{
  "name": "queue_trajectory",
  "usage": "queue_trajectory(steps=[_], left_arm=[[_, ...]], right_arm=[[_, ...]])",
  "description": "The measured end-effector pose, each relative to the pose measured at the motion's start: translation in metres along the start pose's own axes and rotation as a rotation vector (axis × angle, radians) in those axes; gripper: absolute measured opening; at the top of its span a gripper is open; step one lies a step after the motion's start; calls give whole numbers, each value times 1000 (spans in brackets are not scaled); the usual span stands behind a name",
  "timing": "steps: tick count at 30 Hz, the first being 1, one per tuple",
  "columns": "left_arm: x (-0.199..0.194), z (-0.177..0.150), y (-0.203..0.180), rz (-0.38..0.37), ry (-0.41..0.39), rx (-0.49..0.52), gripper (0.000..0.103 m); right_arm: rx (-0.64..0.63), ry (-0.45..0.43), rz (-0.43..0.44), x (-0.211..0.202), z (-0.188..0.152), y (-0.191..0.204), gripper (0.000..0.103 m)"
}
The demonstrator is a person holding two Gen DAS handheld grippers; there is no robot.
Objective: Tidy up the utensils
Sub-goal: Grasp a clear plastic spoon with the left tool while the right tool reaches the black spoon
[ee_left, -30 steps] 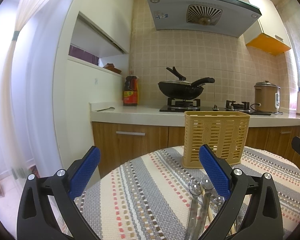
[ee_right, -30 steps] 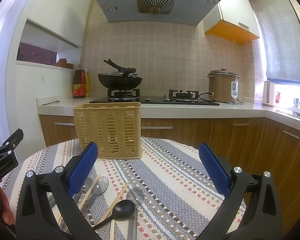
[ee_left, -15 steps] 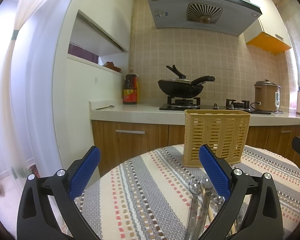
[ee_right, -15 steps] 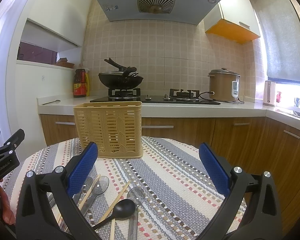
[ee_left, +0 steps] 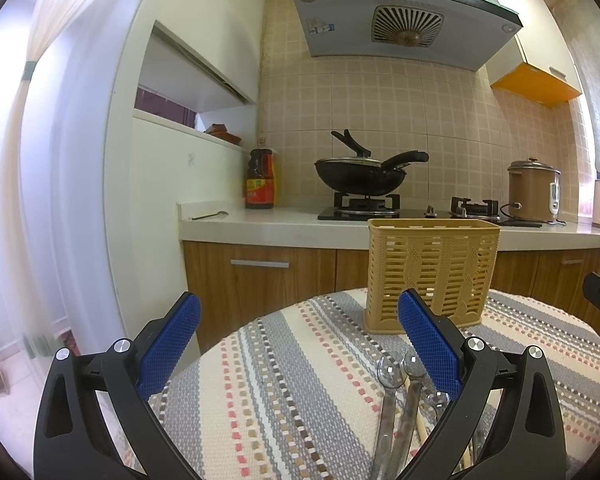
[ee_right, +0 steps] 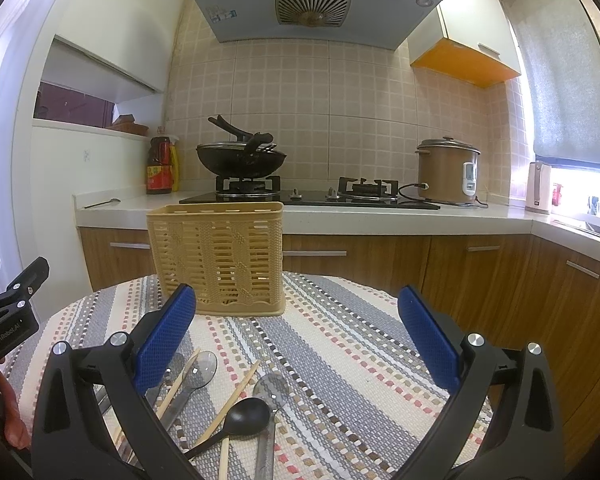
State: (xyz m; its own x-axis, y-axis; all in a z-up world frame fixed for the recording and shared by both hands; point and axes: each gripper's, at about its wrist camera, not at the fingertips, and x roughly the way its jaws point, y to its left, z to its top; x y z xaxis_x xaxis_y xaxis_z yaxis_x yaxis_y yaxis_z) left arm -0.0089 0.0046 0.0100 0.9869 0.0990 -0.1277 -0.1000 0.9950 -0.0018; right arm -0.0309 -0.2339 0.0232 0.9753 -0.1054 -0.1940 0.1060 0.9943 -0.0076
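Note:
A tan slotted utensil basket [ee_right: 220, 258] stands upright at the far side of a round table; it also shows in the left wrist view [ee_left: 432, 272]. Loose utensils lie on the striped cloth near me: a black spoon [ee_right: 242, 414], metal spoons [ee_right: 202, 368] [ee_left: 390, 372] and wooden chopsticks [ee_right: 236, 396]. My right gripper [ee_right: 296, 344] is open and empty above the cloth, short of the basket. My left gripper [ee_left: 298, 350] is open and empty, with the spoons beside its right finger.
The table wears a striped woven cloth [ee_right: 340, 352]. Behind it runs a kitchen counter [ee_right: 380, 216] with a wok on a gas stove [ee_right: 240, 160], a rice cooker [ee_right: 446, 172] and a sauce bottle [ee_right: 160, 166]. The left gripper's body [ee_right: 8, 312] shows at the left of the right wrist view.
Both views shifted very slightly; the basket sits marginally further right in each. Both grippers stay open and nothing on the table has moved.

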Motion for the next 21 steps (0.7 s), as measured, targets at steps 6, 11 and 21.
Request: queue_trajectory(steps=[6,11,21], left_arm=[[0,1,0,4,8,-4,96],[10,-1,2,-12,75,-3,96],[65,14,0,-280,411,98,82]], right_arm=[[16,35,-59,7,-1,-4,96],[64,83,-89,17,-3,-15,96],[-41,266,-80,40,7,-19,64]])
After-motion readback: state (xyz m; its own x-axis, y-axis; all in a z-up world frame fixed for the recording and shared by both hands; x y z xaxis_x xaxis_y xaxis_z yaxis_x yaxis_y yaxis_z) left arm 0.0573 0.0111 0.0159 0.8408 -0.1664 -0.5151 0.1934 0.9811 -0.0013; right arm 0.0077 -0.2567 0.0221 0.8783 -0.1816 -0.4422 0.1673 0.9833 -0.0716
